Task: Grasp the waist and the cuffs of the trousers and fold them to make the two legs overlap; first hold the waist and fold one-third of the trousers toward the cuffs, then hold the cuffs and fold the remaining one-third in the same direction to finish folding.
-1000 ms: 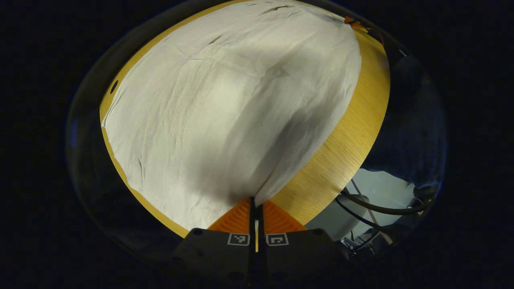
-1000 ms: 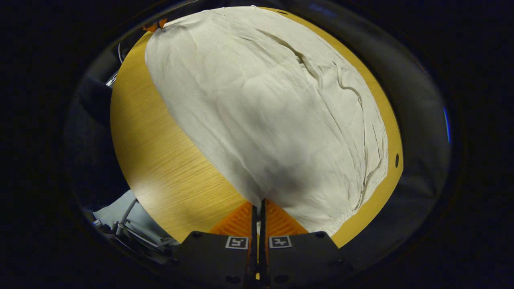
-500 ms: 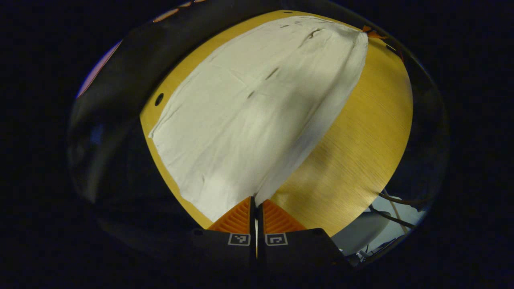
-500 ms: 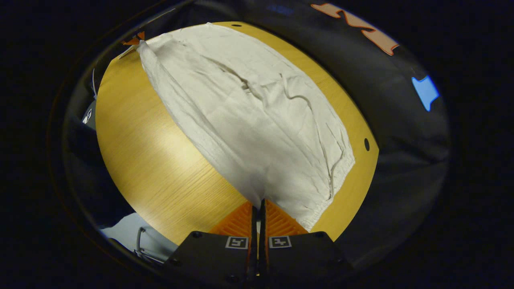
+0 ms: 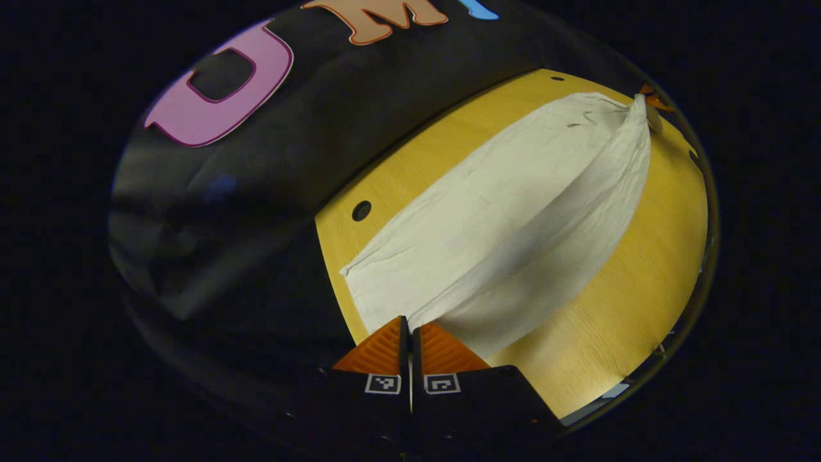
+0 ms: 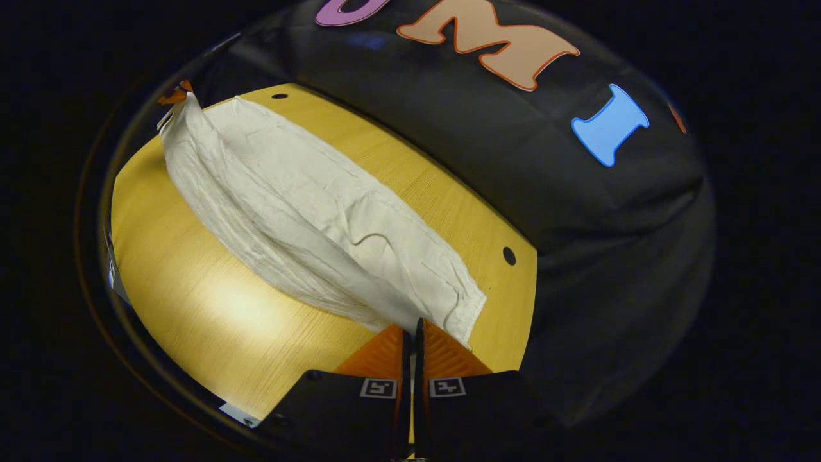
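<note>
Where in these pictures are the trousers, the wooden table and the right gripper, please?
trousers point(image 6: 308, 212), right gripper view, on the upper cloth layer.
wooden table point(image 6: 211, 314), right gripper view, on bare top.
right gripper point(image 6: 412, 337), right gripper view, between its fingertips, closed on cloth.

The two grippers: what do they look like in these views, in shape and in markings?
The left gripper and the right gripper look alike. Each has a dark, blocky body at the bottom of its view, with two small square black-and-white markers side by side. From the body, two wedge-shaped fingers with ribbed faces taper forward to a point. No cables are visible on them.
</note>
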`<state>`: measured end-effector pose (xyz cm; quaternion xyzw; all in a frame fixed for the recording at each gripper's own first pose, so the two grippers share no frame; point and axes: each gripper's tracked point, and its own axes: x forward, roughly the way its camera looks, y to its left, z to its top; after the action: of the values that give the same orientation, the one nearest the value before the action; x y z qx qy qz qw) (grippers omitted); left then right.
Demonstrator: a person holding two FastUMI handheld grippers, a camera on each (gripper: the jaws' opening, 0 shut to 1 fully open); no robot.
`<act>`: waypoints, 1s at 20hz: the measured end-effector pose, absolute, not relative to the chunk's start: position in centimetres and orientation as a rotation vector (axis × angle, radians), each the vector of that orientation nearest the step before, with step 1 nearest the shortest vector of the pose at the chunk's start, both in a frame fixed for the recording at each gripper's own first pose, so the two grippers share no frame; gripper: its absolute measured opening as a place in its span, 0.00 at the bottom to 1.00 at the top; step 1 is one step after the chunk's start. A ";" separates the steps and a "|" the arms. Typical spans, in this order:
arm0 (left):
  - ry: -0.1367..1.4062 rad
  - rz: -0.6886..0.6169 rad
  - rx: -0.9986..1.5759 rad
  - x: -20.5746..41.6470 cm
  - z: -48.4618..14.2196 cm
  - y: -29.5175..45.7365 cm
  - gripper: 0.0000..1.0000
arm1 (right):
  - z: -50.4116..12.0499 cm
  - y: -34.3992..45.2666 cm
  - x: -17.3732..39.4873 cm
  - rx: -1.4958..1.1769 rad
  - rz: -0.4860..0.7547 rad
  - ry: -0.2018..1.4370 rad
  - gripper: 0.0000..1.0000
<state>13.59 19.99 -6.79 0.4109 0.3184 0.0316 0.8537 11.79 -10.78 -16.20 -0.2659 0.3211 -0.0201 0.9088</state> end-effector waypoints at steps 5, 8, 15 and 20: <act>0.579 0.152 0.777 18.4 -2.7 18.3 0.00 | -13.3 -11.4 18.3 -0.458 -0.081 0.578 0.04; 0.543 0.206 0.746 21.5 -1.6 18.5 0.00 | -13.6 -11.6 22.7 -0.393 -0.086 0.550 0.02; 0.530 0.320 0.690 30.0 -6.3 21.8 0.00 | -19.7 -11.1 30.9 -0.332 -0.029 0.594 0.05; 0.493 0.352 0.555 32.2 -10.2 21.2 0.00 | -22.5 -10.7 33.8 -0.264 -0.006 0.598 0.21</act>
<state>32.15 21.16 -10.22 0.2695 0.2397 0.1711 0.9168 33.80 -10.72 -22.50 -0.1298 0.2939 -0.0029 0.9470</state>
